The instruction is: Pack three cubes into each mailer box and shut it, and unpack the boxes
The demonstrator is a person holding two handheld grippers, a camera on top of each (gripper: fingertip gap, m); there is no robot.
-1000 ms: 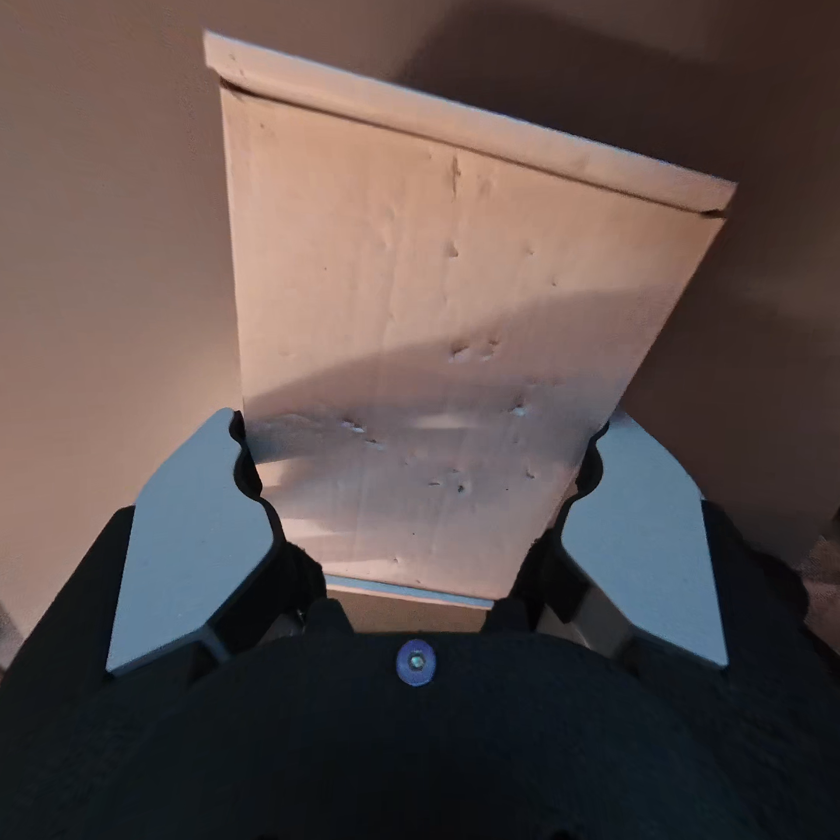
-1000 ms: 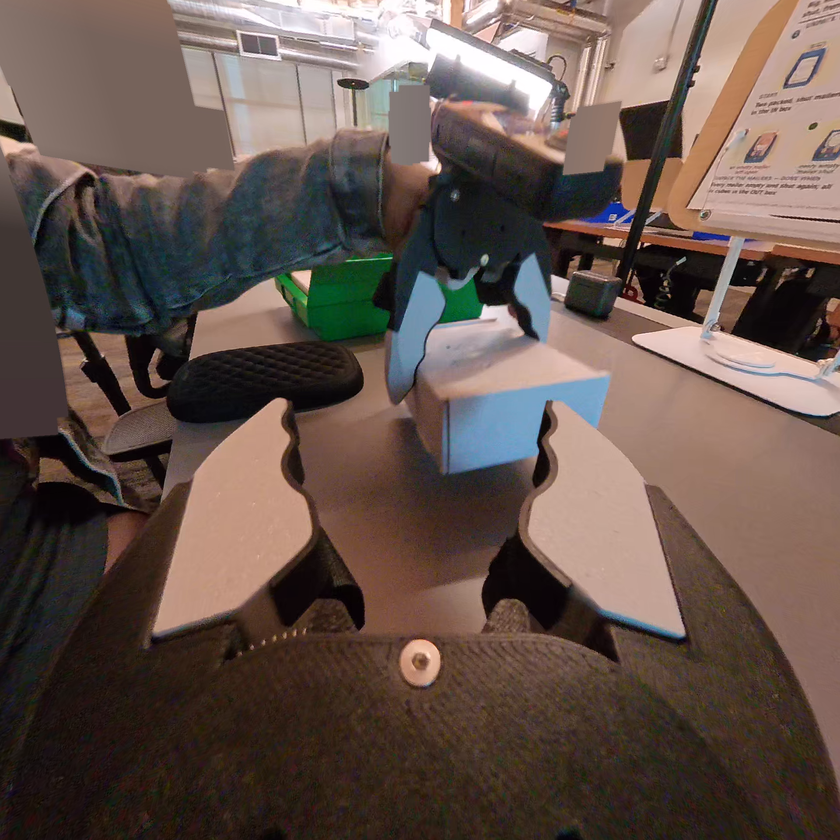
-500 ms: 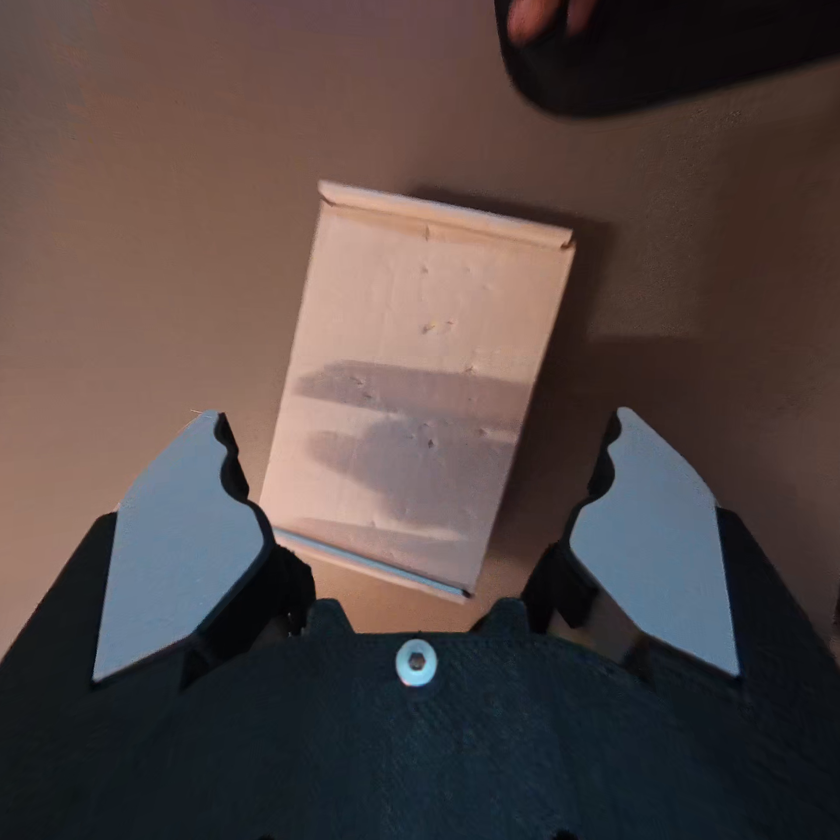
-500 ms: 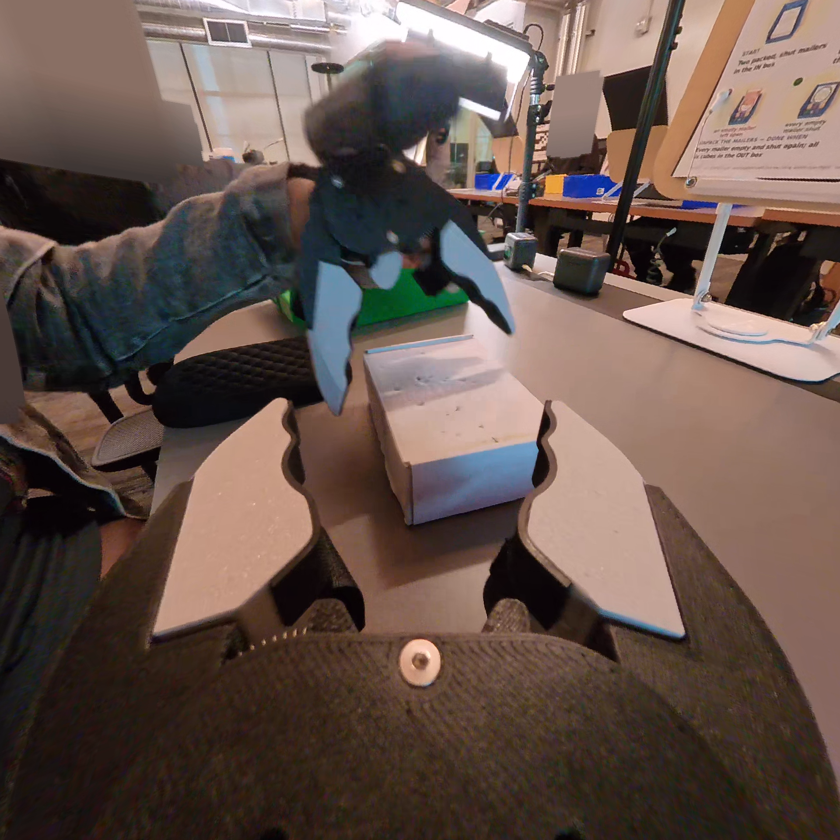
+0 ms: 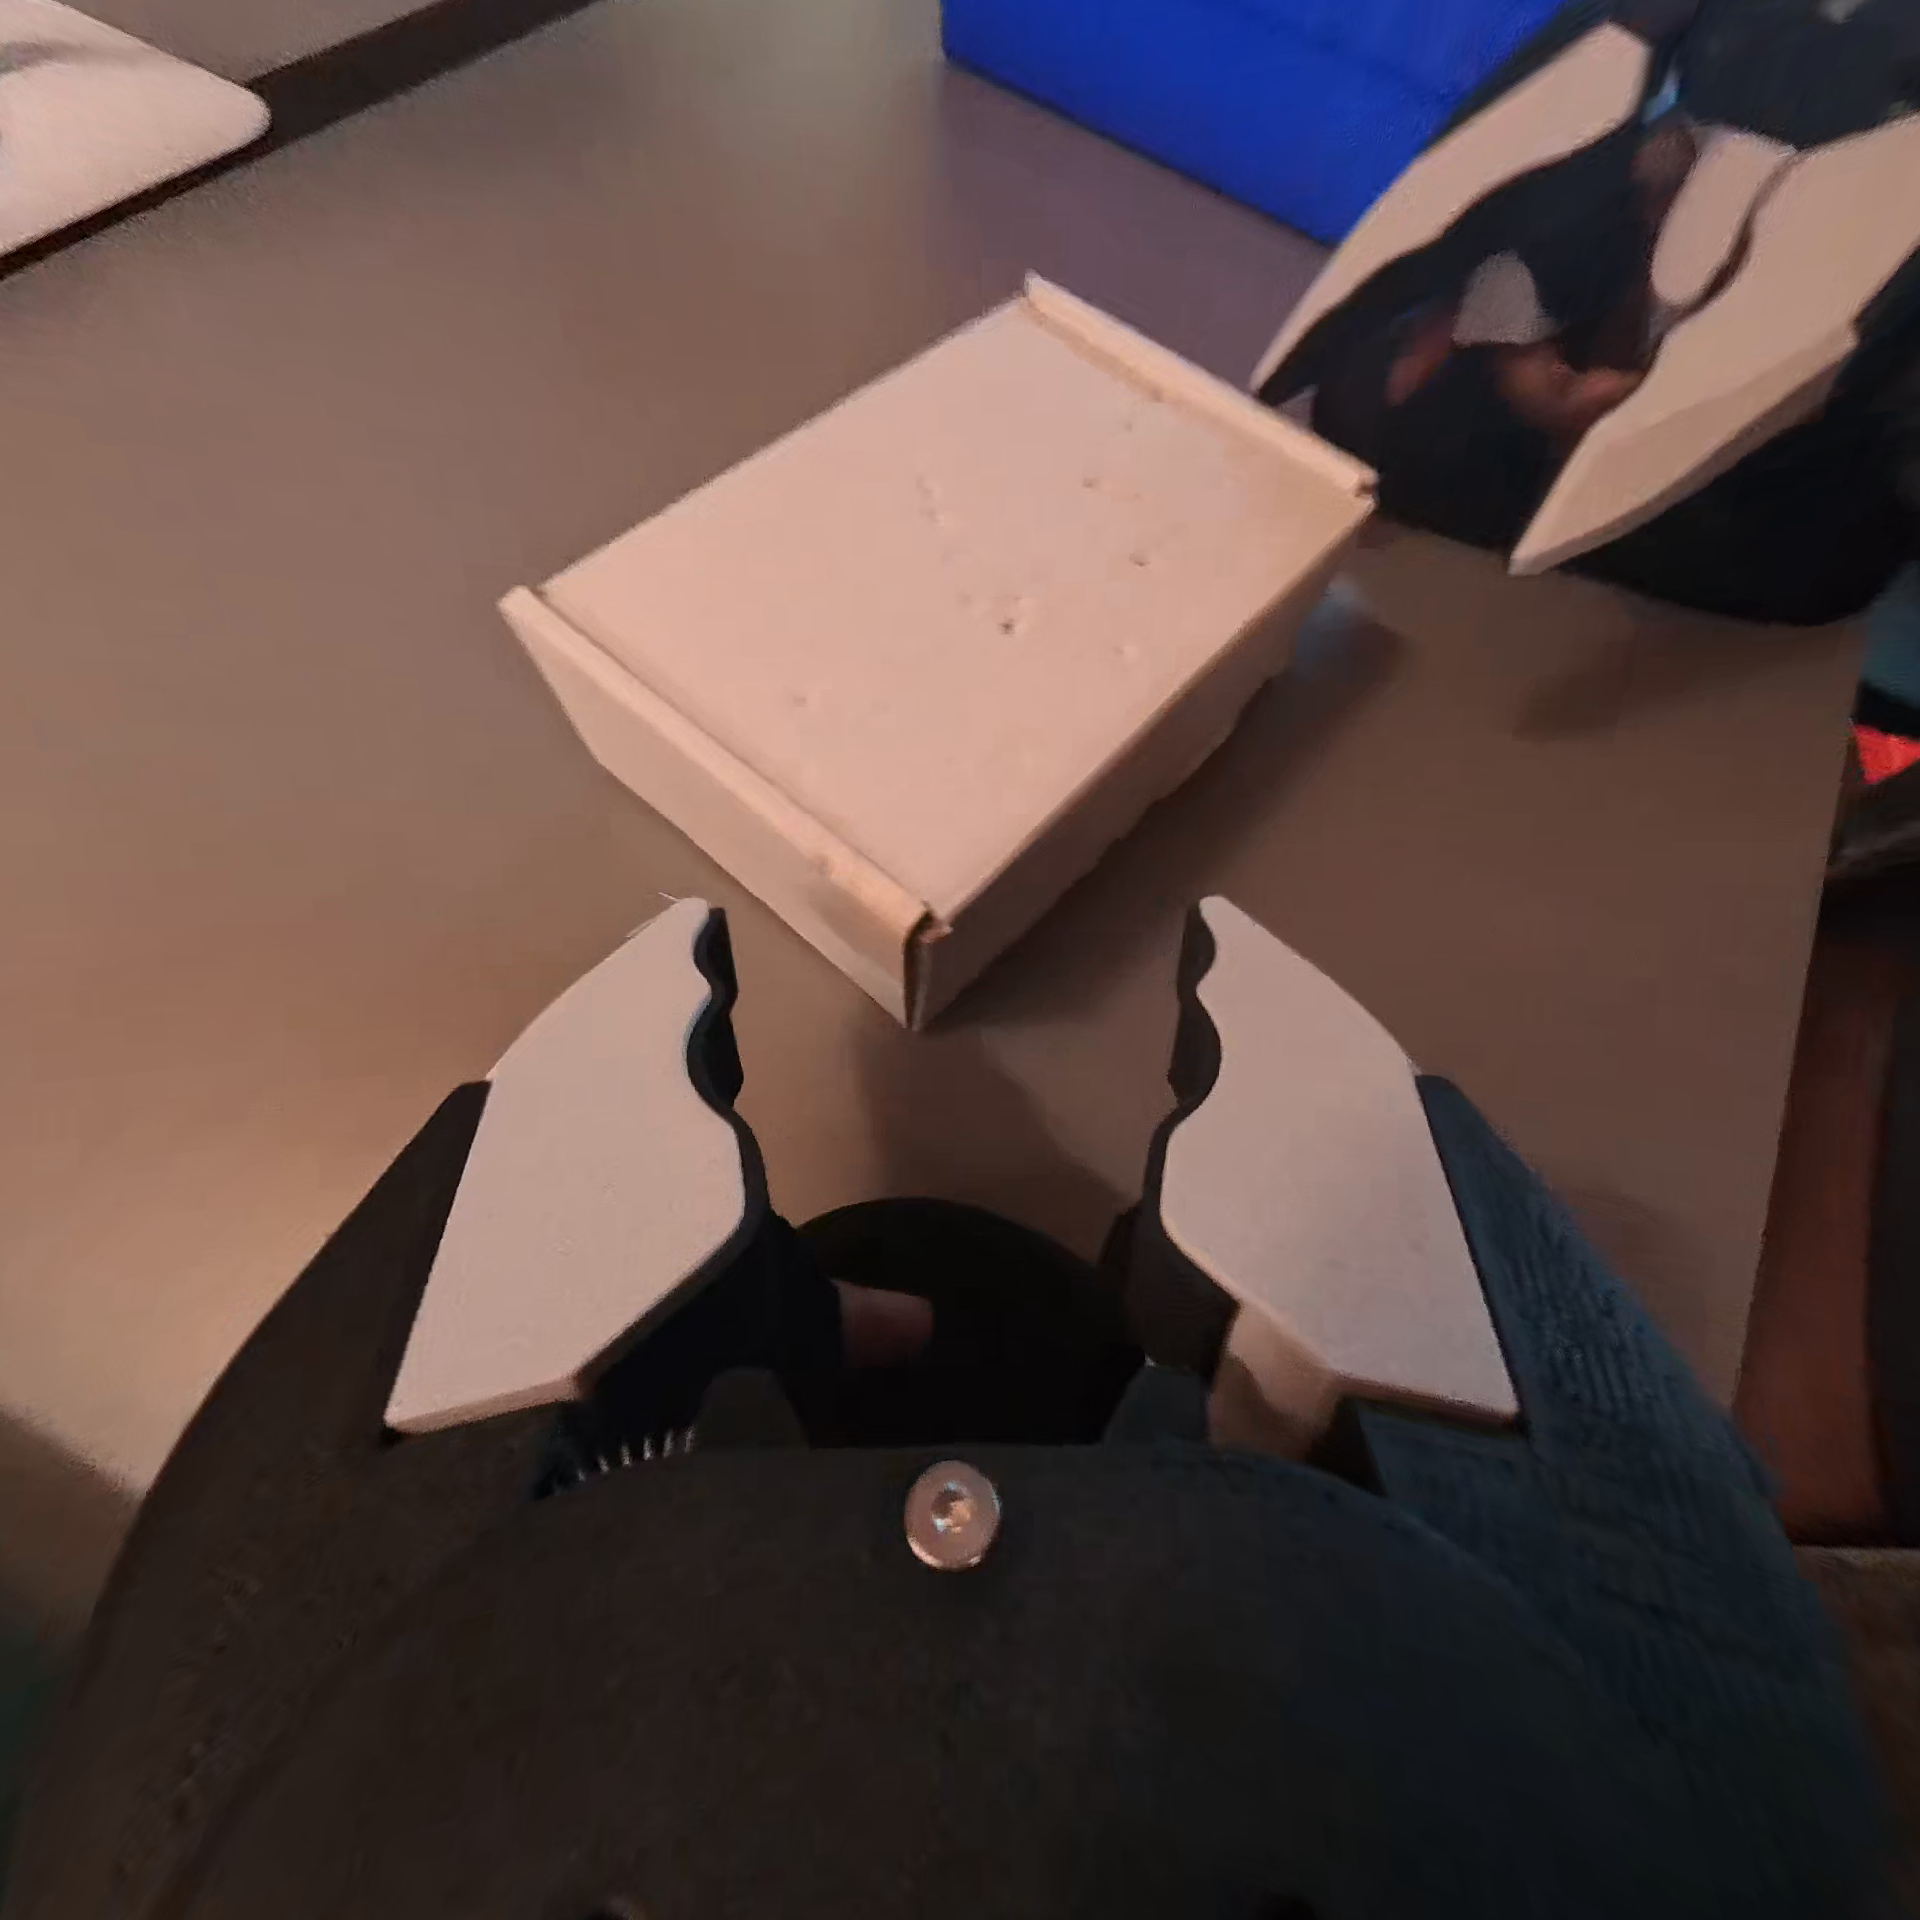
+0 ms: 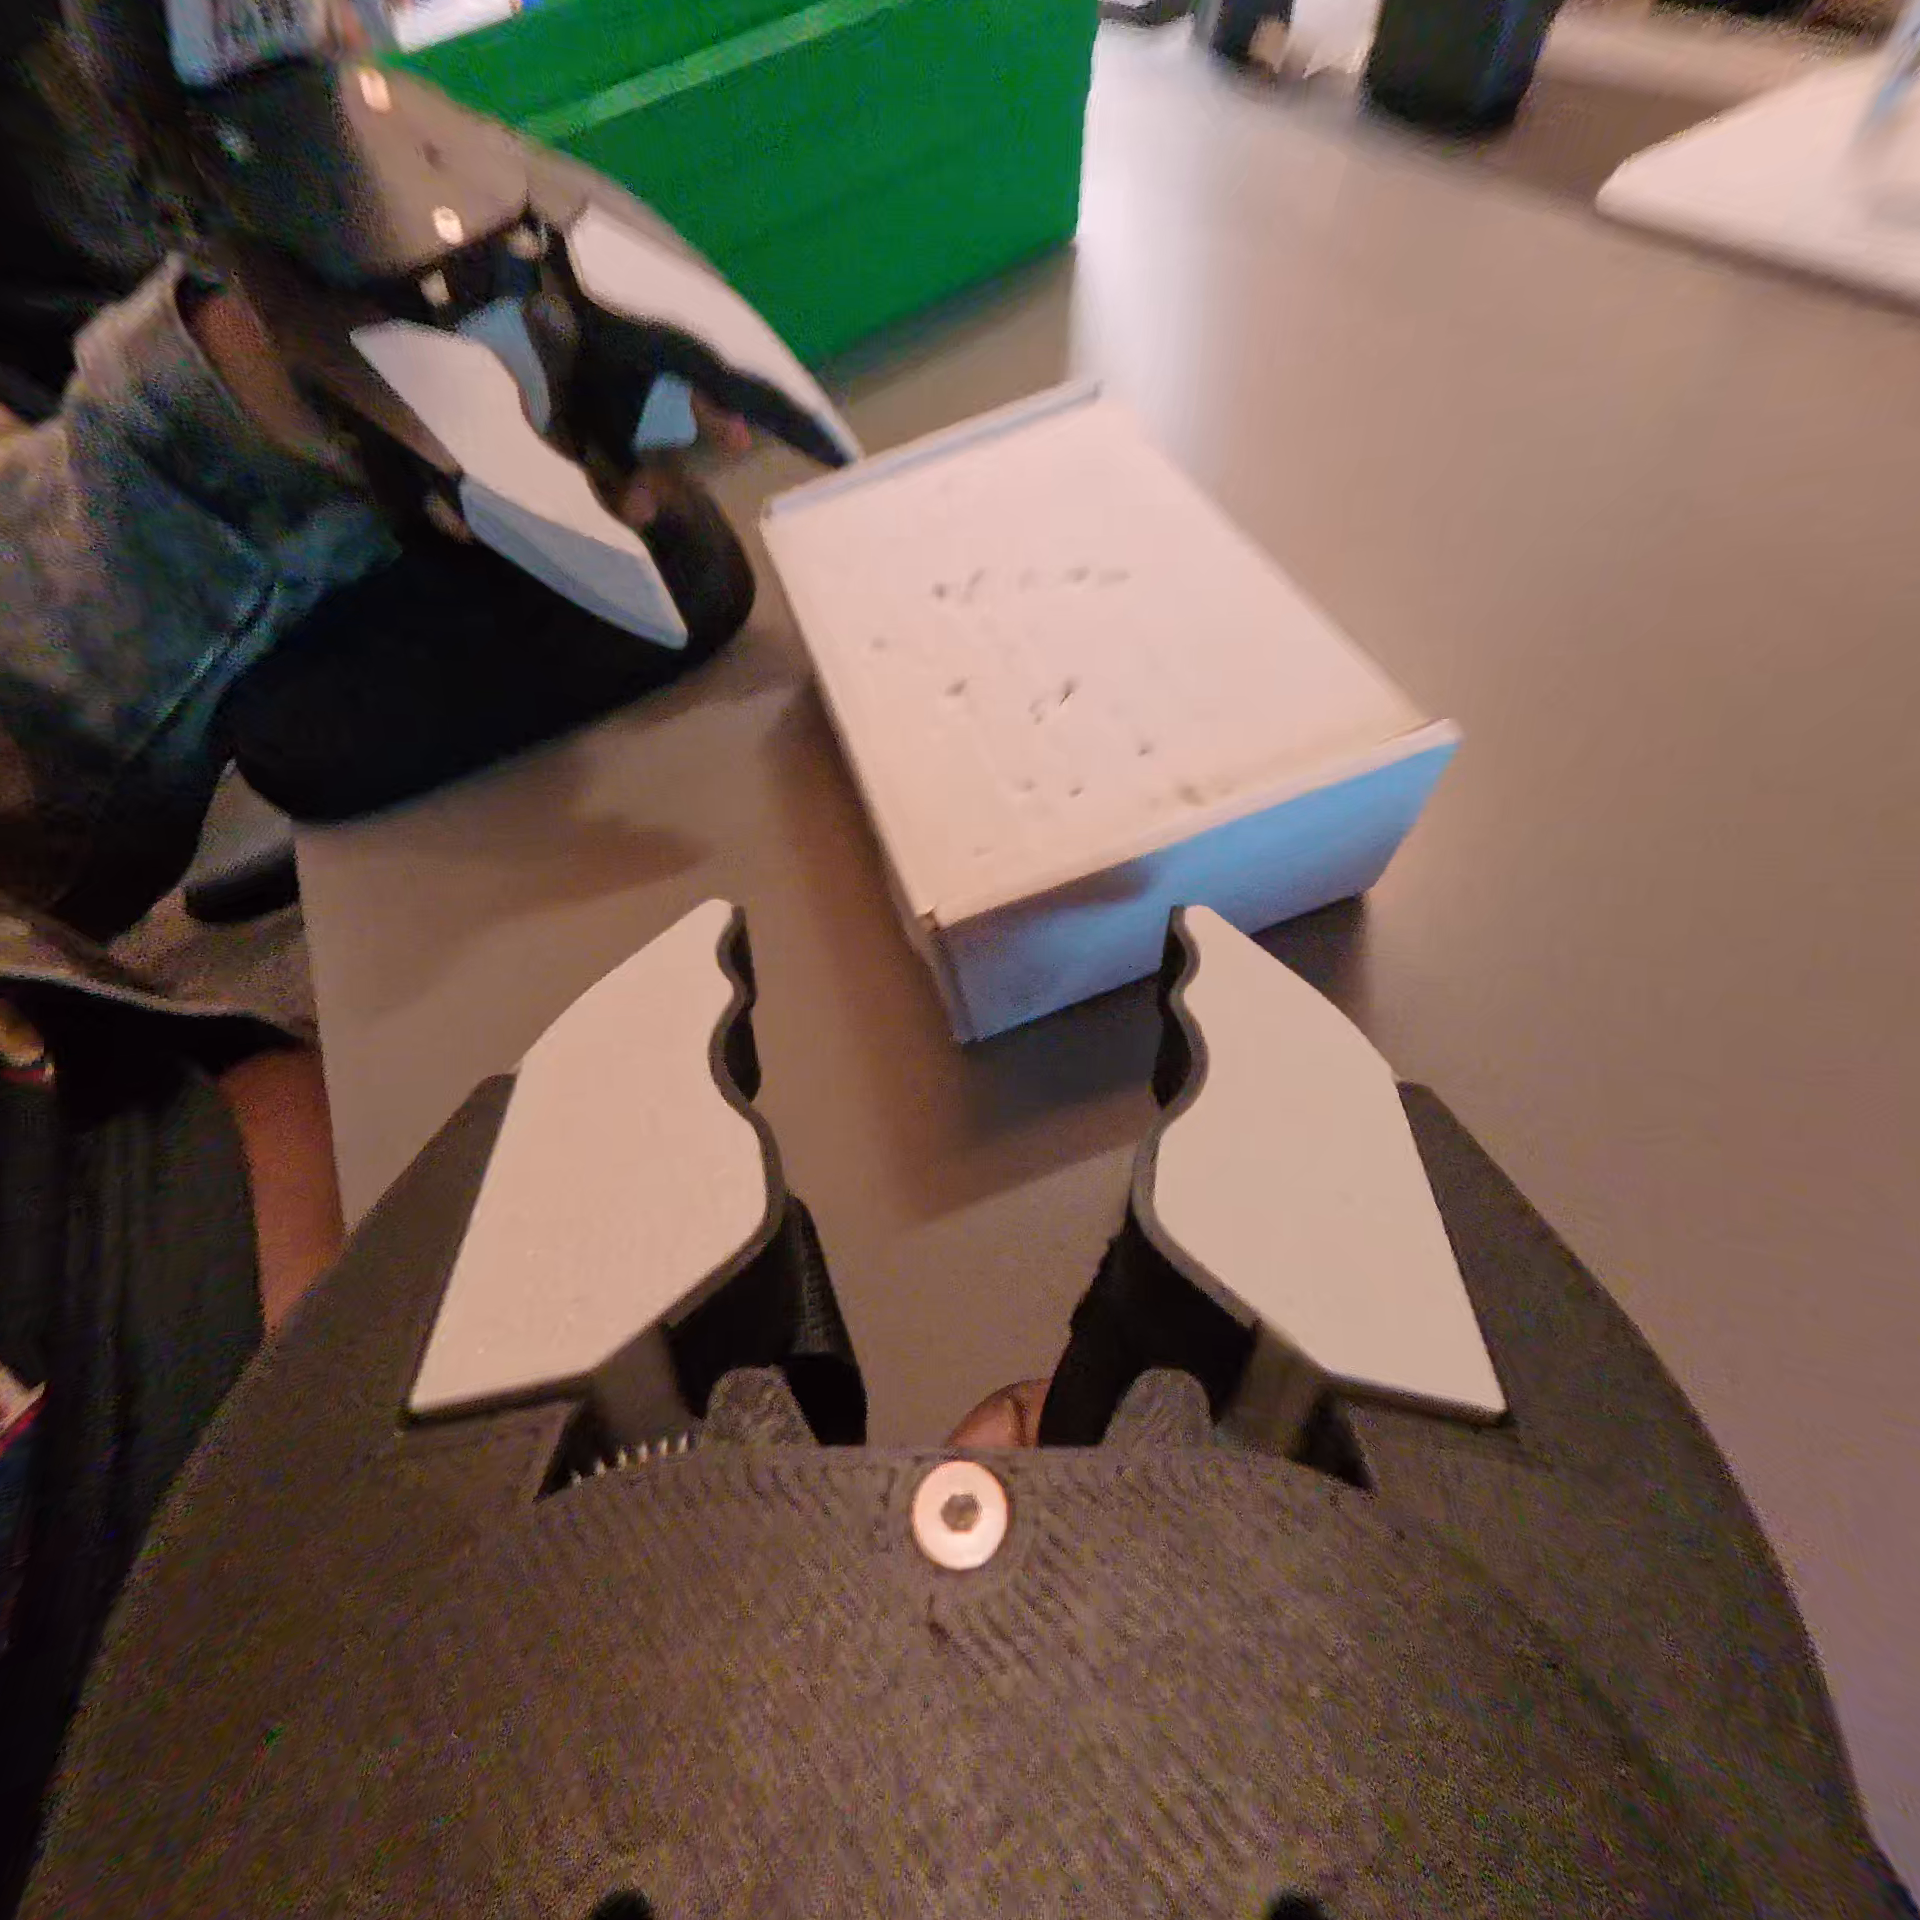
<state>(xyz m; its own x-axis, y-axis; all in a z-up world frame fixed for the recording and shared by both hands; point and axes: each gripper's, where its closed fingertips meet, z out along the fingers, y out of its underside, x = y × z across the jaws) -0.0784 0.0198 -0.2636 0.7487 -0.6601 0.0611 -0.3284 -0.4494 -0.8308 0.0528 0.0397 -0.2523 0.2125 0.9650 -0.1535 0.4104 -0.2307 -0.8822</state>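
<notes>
A shut white cardboard mailer box [image 5: 966, 623] lies flat on the grey table [image 5: 312, 520]; it also shows in the right wrist view [image 6: 1081, 675]. Its lid is dented with small marks. My left gripper [image 5: 951, 935] is open and empty, just short of the box's near corner. My right gripper [image 6: 956, 935] is open and empty, just short of the box's near end. Each gripper shows in the other's view, the right one [image 5: 1455, 416] beyond the box and the left one [image 6: 675, 499] to the box's left. No cubes are in view.
A blue bin [image 5: 1247, 94] stands behind the box in the left wrist view. A green bin [image 6: 831, 156] stands behind it in the right wrist view. A white stand base [image 6: 1787, 197] sits at the far right. A person's denim sleeve [image 6: 125, 540] and a black armrest [image 6: 468, 675] are at the left.
My left gripper let go of the box, lifted off it and swung back to face it from the side. The box now rests on the table. My right gripper tilted down toward it.
</notes>
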